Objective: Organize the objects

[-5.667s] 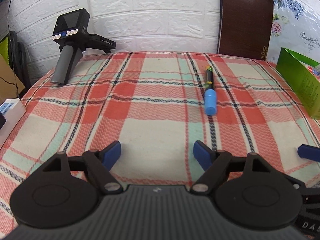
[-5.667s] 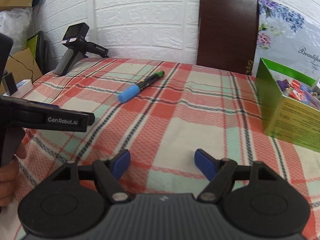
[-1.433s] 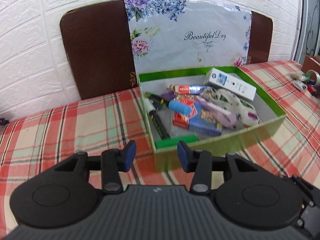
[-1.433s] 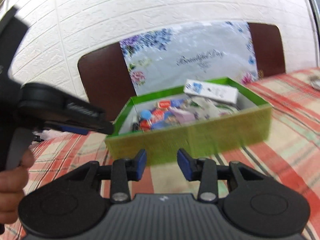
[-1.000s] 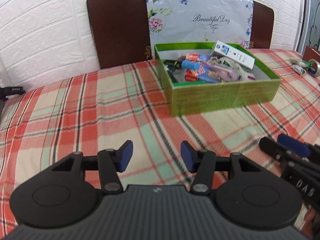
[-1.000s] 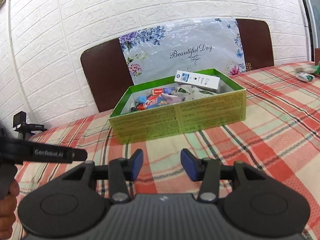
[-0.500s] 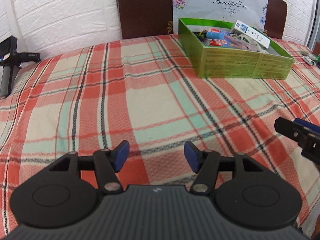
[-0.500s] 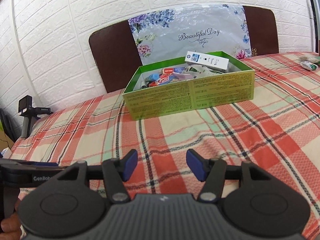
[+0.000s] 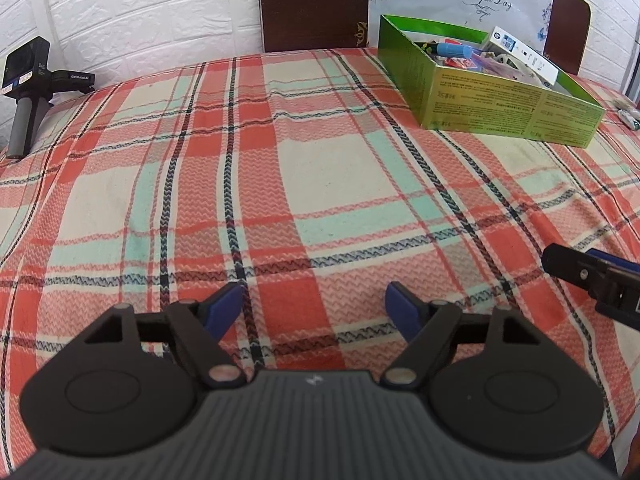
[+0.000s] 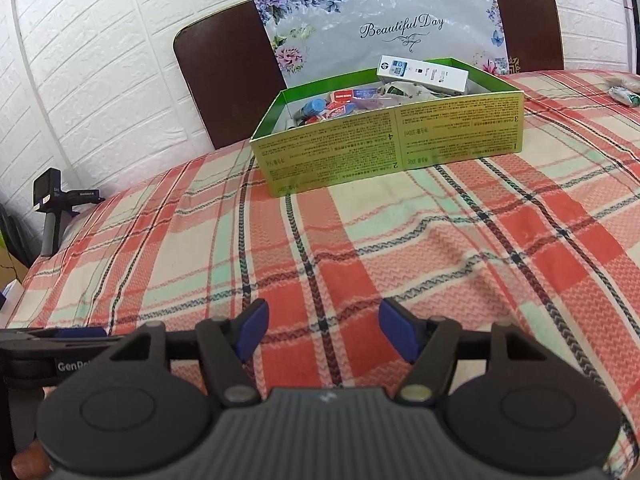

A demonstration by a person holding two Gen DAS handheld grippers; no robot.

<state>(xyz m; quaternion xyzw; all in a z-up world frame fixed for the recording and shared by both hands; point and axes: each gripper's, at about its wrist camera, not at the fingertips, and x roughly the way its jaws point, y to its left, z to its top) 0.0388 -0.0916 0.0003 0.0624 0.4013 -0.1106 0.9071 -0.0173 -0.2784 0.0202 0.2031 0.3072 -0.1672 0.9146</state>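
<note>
Resting over the bare checked cloth [image 9: 320, 168], the left gripper [image 9: 316, 304] and right gripper [image 10: 322, 330] have just been opening with nothing between them, so finding another stray thing for the far green box [image 10: 384, 140] probably comes next.

left wrist: low, facing cloth [image 9: 320, 168] | right wrist: same | shared: green box [image 10: 392, 136]

A: How many boxes are sitting on the red, cream and mint plaid cloth [image 9: 320, 168]?

B: One open green cardboard box [image 10: 392, 136] is sitting there, with one long white carton [image 10: 424, 73] lying across its heap; the rest is too jumbled to count.

A: And grippers?

B: Two are showing, each carrying two blue-padded fingers [image 9: 224, 306]. One spare black handheld gripper with a grey handle [image 9: 26, 92] is standing at the far edge.
</note>
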